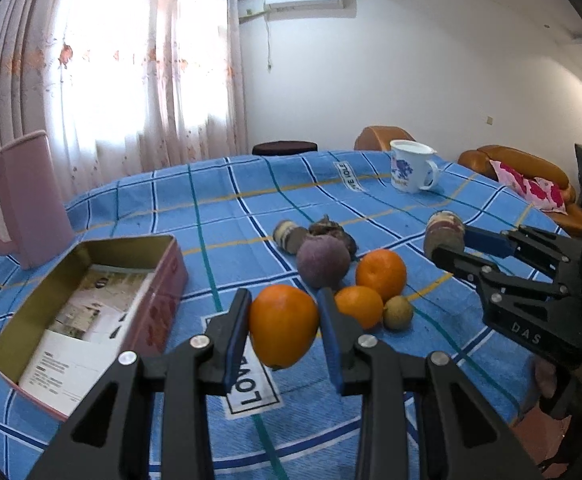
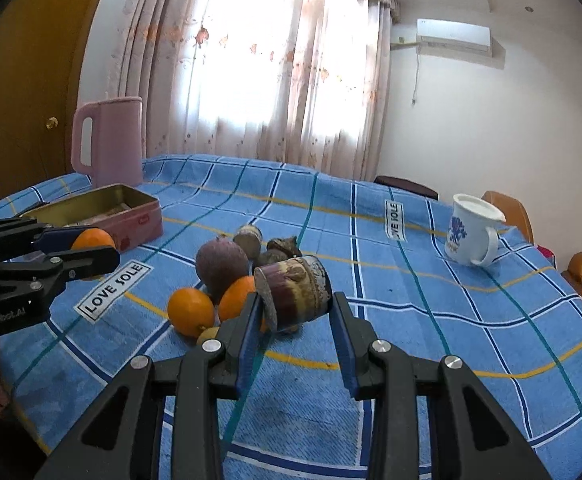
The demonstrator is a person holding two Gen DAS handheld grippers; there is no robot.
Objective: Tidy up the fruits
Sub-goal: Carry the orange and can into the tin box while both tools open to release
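Blue pads of our left gripper [image 1: 283,322] pinch a smooth, slippery orange [image 1: 283,326] across its middle; our right gripper [image 2: 296,312] clamps a firm sugarcane chunk [image 2: 297,294] endwise.

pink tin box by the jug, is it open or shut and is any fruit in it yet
Open: the pink tin box has no lid on, and its gold inside shows. No fruit in it, only printed papers on the bottom.
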